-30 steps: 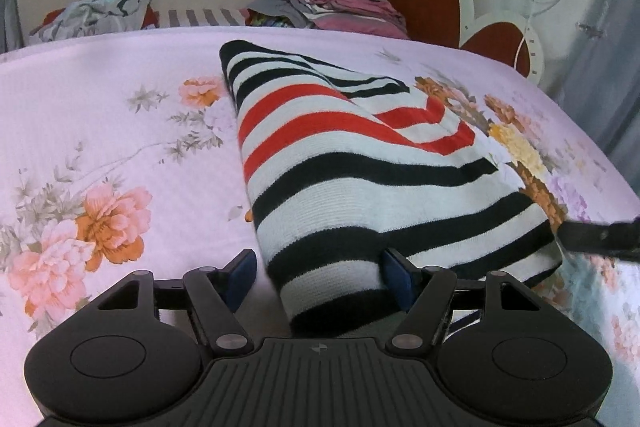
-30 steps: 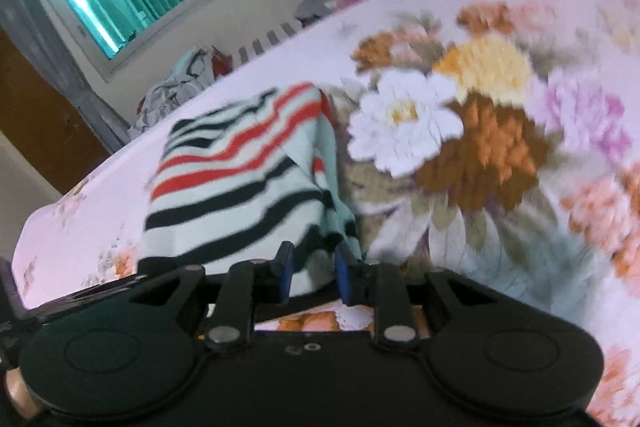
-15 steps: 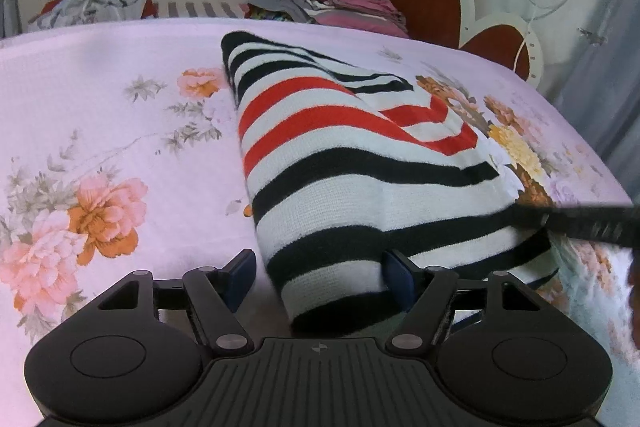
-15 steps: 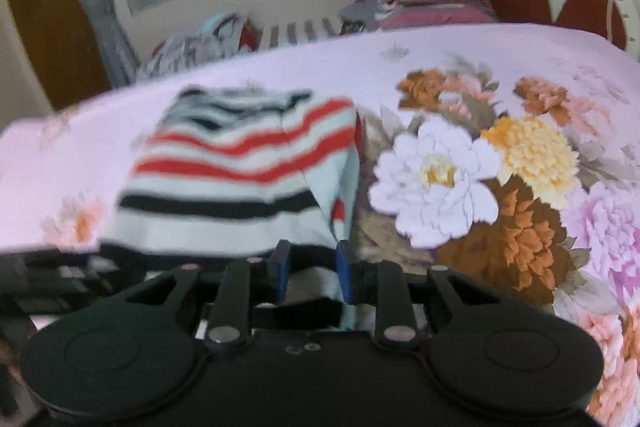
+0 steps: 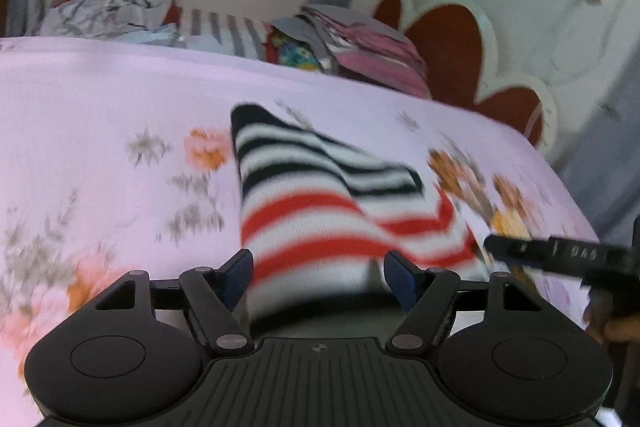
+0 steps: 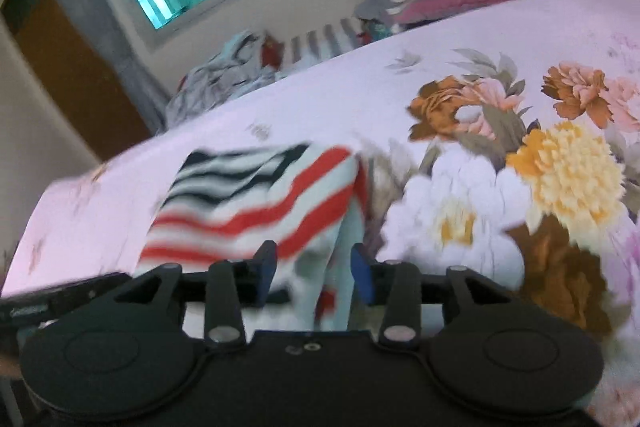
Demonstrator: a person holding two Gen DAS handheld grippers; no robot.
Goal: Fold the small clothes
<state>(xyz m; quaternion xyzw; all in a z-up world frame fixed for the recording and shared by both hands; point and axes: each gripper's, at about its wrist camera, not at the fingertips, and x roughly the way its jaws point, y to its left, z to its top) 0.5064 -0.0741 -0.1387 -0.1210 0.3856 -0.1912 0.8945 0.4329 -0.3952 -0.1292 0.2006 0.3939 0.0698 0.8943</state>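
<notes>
Since the earlier frames the near, black-striped end of the striped garment (image 5: pixel 320 211) has been carried over toward its far end, so red stripes are now lying nearest both grippers on the floral bedsheet (image 5: pixel 100 115). The left gripper (image 5: pixel 318 273) is keeping its fingers spread wide, with the folded edge sitting between them but apparently not pinched. The right gripper (image 6: pixel 314 271) is opening its jaws, the cloth's right edge hanging loose between them. The garment's long axis is running away from both sets of fingers toward the window; both hands are sitting at its near edge, the left more squarely centred.
</notes>
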